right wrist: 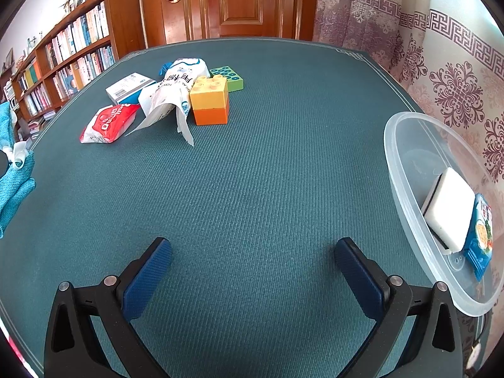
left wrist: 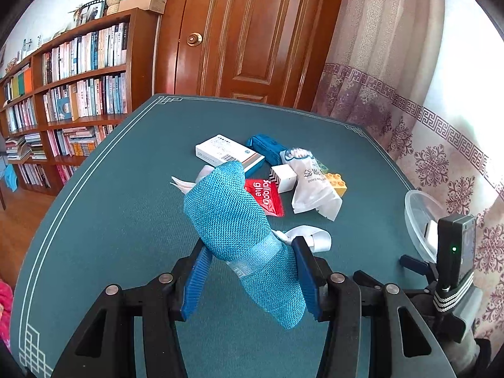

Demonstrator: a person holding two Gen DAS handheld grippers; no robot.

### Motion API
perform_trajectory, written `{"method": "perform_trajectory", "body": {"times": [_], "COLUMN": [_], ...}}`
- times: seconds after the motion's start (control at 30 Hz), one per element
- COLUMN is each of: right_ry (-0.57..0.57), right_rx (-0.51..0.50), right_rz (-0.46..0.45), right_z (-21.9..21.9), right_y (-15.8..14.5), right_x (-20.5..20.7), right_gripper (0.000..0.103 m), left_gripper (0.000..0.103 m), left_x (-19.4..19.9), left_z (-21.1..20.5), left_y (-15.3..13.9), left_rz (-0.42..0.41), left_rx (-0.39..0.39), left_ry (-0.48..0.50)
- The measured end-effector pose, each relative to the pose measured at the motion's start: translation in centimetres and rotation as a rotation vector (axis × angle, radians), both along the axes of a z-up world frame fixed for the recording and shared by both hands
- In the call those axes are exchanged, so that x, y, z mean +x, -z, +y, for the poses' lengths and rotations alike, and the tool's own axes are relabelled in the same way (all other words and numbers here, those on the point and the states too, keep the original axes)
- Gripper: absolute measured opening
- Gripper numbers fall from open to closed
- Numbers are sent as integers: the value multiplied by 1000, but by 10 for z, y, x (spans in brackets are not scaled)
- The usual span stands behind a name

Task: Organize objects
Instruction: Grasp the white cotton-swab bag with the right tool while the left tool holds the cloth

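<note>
Your left gripper (left wrist: 252,271) is clamped on the blue mesh pouch (left wrist: 233,220), low in the centre of the left wrist view, the pouch raised off the table (left wrist: 110,220) with a white ribbon (left wrist: 312,236) trailing at its right. Above it in the frame lie the pile: a white box (left wrist: 226,152), a red glue packet (left wrist: 264,195), a white bag (left wrist: 312,186) and a yellow brick (left wrist: 337,182). Your right gripper (right wrist: 252,271) hangs with jaws wide apart and nothing between them. At the right edge of its view sits a clear tub (right wrist: 406,170) holding a white sponge (right wrist: 450,211).
</note>
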State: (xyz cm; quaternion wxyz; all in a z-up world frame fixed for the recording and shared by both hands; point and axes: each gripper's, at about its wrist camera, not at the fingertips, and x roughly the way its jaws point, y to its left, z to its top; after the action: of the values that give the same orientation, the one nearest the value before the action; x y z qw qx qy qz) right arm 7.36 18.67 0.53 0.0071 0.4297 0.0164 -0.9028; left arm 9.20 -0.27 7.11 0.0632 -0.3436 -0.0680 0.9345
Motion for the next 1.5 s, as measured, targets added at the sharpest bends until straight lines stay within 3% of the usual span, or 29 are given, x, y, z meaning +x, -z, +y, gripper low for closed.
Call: {"method": "perform_trajectory", "body": {"times": [0.3,0.47,0.73,1.0,1.2,1.5], "right_ry": [-3,-2,1,-41,-105,-123], "right_rx": [-32,-51,-118,-290,-346,-181], "right_rz": [11,18,19,90,102,126], "right_z": [3,4,13,4,-19,-52], "right_y": [-1,-1,-6,-52,-61,-65], "right_x": [1,2,0,-33,-74,-130], "right_gripper": [103,103,103,84,70,67], "left_gripper": [55,55,55,55,55,55], "left_x": [-24,-41,-53,-56,-56,-54], "left_z": [13,17,-1,-12,-17,-16], "left_y": [4,24,38,40,43,46], "left_rz": [-12,-77,-99,-73,-61,-62], "left_rx": [1,25,77,100,110,107], "left_ry": [34,72,82,79,73,72]}}
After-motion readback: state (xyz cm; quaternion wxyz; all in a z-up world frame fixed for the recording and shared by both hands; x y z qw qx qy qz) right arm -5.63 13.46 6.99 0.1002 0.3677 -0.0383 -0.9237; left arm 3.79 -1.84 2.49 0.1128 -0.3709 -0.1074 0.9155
